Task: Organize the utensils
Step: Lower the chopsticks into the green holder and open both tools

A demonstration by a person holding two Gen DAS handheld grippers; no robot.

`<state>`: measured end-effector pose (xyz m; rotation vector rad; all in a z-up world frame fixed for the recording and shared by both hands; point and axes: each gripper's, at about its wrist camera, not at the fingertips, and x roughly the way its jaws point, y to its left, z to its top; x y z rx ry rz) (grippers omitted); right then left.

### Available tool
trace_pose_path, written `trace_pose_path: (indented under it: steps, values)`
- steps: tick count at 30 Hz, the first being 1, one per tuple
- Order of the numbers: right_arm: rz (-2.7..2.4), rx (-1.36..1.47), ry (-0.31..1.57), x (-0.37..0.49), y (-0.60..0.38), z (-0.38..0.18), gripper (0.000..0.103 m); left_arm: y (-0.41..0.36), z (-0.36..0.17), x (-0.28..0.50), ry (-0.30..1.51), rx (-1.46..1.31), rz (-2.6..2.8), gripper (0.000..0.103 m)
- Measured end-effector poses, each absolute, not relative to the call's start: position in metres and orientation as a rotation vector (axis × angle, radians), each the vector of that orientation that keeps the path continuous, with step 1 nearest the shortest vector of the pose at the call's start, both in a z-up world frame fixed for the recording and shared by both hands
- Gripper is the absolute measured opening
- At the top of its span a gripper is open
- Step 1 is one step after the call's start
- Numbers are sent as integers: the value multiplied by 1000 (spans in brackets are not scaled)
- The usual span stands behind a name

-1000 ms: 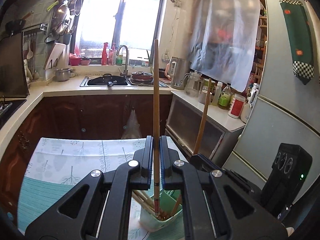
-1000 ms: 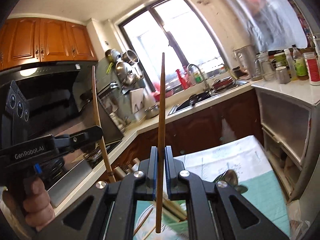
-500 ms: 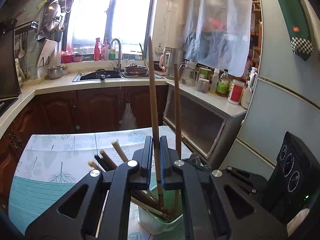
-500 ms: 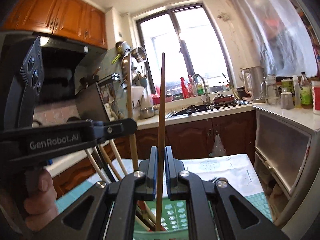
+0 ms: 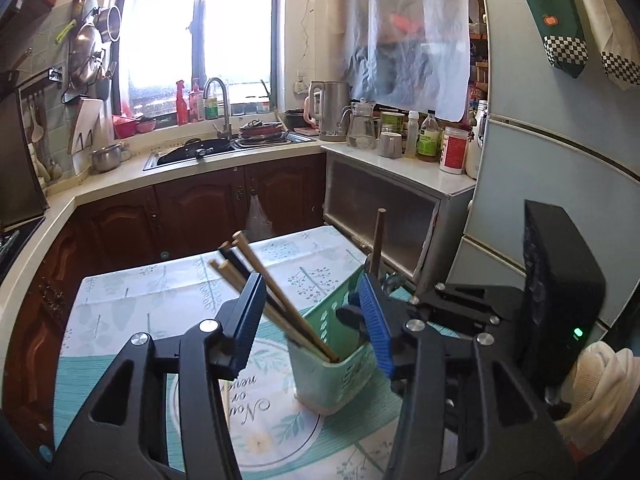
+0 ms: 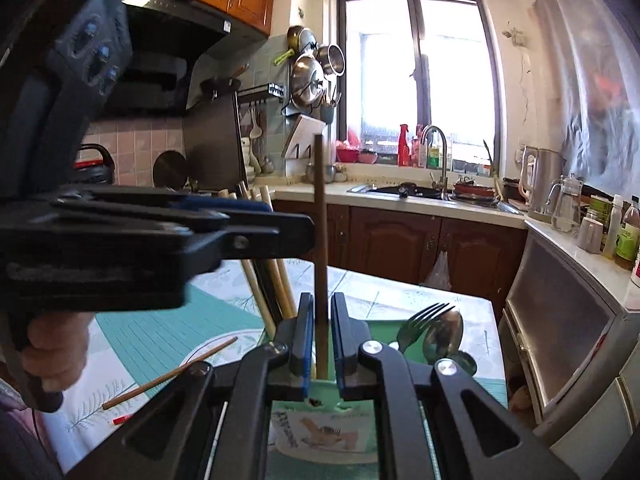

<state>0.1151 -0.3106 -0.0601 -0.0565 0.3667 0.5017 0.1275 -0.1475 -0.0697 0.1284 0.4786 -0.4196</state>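
Note:
A pale green utensil holder [image 5: 340, 372] stands on the table with several wooden chopsticks [image 5: 276, 300] leaning in it. My left gripper [image 5: 312, 316] is open and empty just above the holder. My right gripper [image 6: 320, 340] is slightly open around an upright dark chopstick [image 6: 320, 240] that stands in the holder [image 6: 352, 432]; it also shows in the left wrist view [image 5: 376, 236]. A fork [image 6: 420, 324] and a spoon [image 6: 446, 332] stand in the holder's right side.
A loose chopstick [image 6: 168, 374] lies on the patterned tablecloth [image 5: 160, 292] left of the holder. Kitchen counters, a sink [image 5: 192, 152] and a cabinet [image 5: 392, 204] surround the table. A fridge [image 5: 560, 200] stands to the right.
My left gripper opened and let go of its chopstick, which now rests in the holder. My right gripper lowered its chopstick into the holder and loosened its jaws.

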Motion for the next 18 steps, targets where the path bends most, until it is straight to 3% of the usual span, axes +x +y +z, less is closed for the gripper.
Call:
trace_pose_path:
  steps: [18]
  values:
    - [511,127,476,137,-282,-30,15,-23,-105,82,700,9,-163,46]
